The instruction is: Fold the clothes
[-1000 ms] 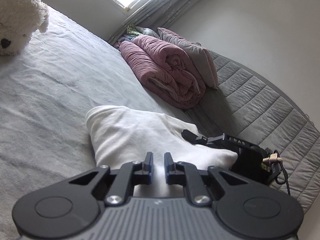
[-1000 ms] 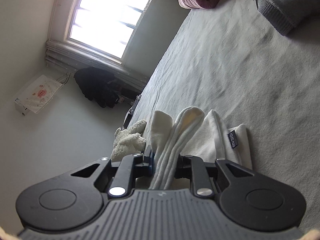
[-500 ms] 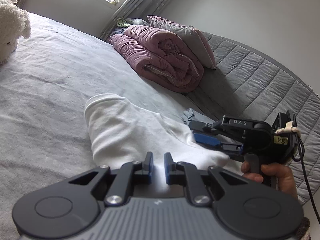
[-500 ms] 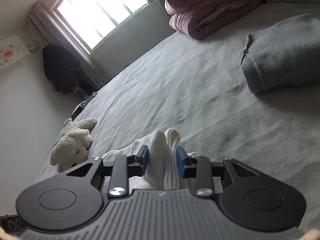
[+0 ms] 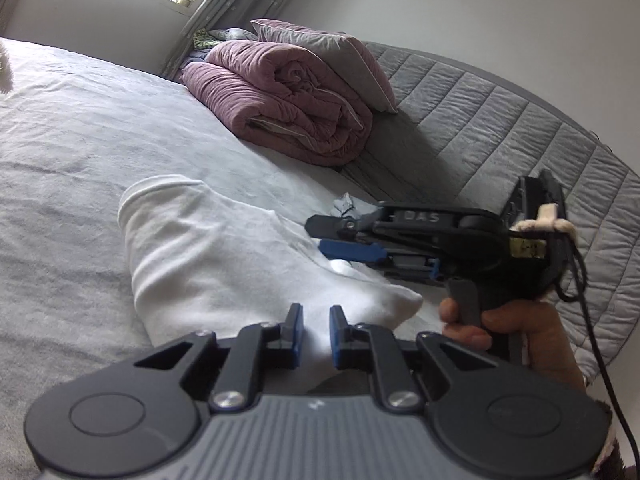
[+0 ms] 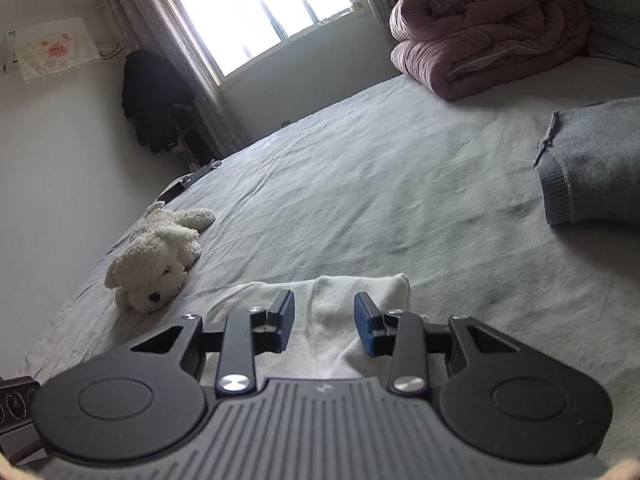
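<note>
A white garment (image 5: 208,248) lies folded on the pale bed sheet (image 5: 80,140). My left gripper (image 5: 316,324) sits at its near edge, pads almost together with white cloth in the narrow gap. In the left wrist view my right gripper (image 5: 318,236) hovers just over the garment's right side, carried by a person's hand (image 5: 520,328). In its own view the right gripper (image 6: 324,312) stands over the garment (image 6: 340,292). Its jaws are apart and closing, the cloth lies below them, and the pads press on nothing.
A rolled pink quilt (image 5: 288,108) and a pillow lean against the grey quilted headboard (image 5: 500,128). A folded grey sweater (image 6: 592,160) lies to the right on the bed. A white plush dog (image 6: 156,256) lies to the left near the bed's edge. A window is beyond.
The right gripper let go of the bunched white folds, rolled level and lifted off. The garment now lies flat under it. The left gripper kept its narrow grip and rolled a little.
</note>
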Available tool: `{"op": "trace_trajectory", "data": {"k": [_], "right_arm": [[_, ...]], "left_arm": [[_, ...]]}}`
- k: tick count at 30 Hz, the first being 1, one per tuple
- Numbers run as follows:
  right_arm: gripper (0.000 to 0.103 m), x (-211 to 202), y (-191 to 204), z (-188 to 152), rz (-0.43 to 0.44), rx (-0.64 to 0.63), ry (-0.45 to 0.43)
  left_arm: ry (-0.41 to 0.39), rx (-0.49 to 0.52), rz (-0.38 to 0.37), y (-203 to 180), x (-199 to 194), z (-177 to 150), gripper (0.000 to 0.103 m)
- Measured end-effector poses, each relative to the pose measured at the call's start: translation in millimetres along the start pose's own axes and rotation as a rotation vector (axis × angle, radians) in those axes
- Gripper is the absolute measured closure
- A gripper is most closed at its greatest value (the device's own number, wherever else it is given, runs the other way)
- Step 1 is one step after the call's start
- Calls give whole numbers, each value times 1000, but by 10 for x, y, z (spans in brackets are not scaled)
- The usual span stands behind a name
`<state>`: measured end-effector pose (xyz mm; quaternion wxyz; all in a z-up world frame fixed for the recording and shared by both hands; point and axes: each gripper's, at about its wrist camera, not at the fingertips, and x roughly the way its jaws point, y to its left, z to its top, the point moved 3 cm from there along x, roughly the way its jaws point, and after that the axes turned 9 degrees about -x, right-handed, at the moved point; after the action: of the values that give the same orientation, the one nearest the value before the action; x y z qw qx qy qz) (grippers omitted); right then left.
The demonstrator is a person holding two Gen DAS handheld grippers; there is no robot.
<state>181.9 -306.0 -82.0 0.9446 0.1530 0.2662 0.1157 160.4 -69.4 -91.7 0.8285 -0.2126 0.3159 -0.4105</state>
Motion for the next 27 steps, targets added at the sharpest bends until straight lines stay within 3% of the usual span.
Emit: {"op": "trace_trajectory", "data": {"k": [1, 2, 5, 9, 12, 15, 18, 22, 25, 27], "right_arm": [[89, 64, -59, -43, -24, 13, 9], [94, 128, -117, -86, -48, 27, 18], [95, 107, -165, -80, -32, 67, -4], [78, 11, -104, -15, -2, 70, -27], [68, -113, -16, 32, 66, -8, -64], [68, -193, 54, 31, 119, -89, -79], [67, -244, 126, 18, 151, -167, -83], [68, -119, 267, -108, 152, -302, 6], [69, -49, 273, -173, 138, -341, 42], [70, -33, 234, -182, 141, -325, 44]], "left_arm": [[16, 17, -7, -18, 11, -13, 91], [32, 33, -14, -36, 22, -26, 90], [39, 58, -29, -73, 10, -41, 80], [29, 27, -50, -56, -58, 14, 74], [-13, -24, -65, 22, -137, 167, 74], [-62, -104, -72, 169, -161, 381, 75], [-80, -104, 2, 304, -42, 574, 75], [-66, -82, 171, 571, 220, 679, 75], [-97, -140, 246, 811, 336, 674, 93], [-111, -177, 244, 843, 320, 691, 95]]}}
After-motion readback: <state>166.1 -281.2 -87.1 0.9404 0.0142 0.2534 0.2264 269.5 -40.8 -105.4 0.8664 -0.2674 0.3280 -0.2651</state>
